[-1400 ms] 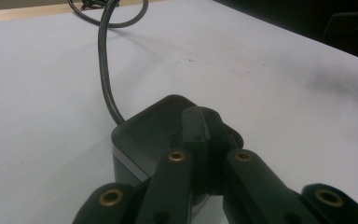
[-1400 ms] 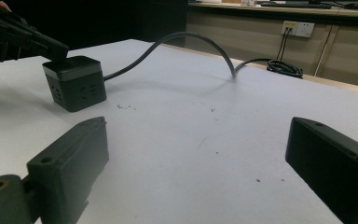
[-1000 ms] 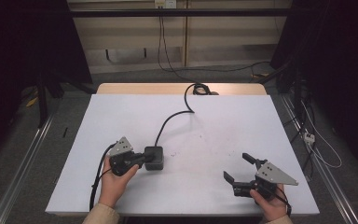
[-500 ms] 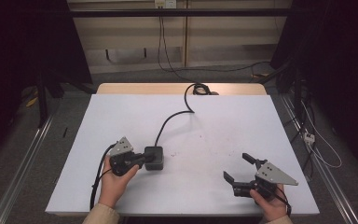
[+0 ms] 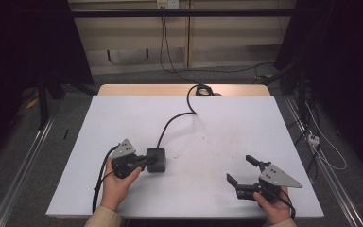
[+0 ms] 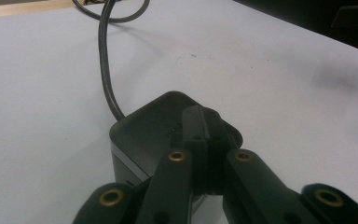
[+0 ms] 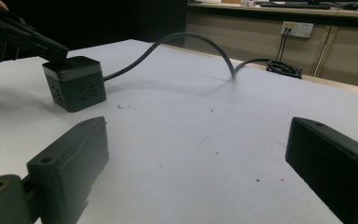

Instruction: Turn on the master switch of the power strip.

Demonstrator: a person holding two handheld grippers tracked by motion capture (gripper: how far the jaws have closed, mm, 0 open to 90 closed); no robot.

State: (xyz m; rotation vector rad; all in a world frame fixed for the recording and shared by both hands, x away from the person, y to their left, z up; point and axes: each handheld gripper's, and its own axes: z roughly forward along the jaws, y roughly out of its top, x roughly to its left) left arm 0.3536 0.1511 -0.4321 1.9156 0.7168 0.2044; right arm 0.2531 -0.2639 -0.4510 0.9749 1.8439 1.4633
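A black cube power socket point(image 5: 156, 160) sits on the white table point(image 5: 227, 123), left of centre. Its thick black cable point(image 5: 174, 119) curves away to a coil point(image 5: 203, 89) at the far edge. My left gripper point(image 5: 147, 161) is shut, and its joined tips rest on the cube's top. The left gripper view shows the closed jaws point(image 6: 204, 116) pressed onto the cube point(image 6: 142, 128) with nothing between them. At the front right, my right gripper point(image 5: 240, 169) stands open above bare table. From there I see the cube point(image 7: 77, 84) and the left gripper point(image 7: 51, 49) farther off.
A wooden strip point(image 5: 137, 90) edges the table's far side. Cables and a wall outlet point(image 7: 294, 29) lie beyond it. Metal rails point(image 5: 19, 165) run along the floor on both sides. Small marks point(image 7: 123, 107) dot the table surface.
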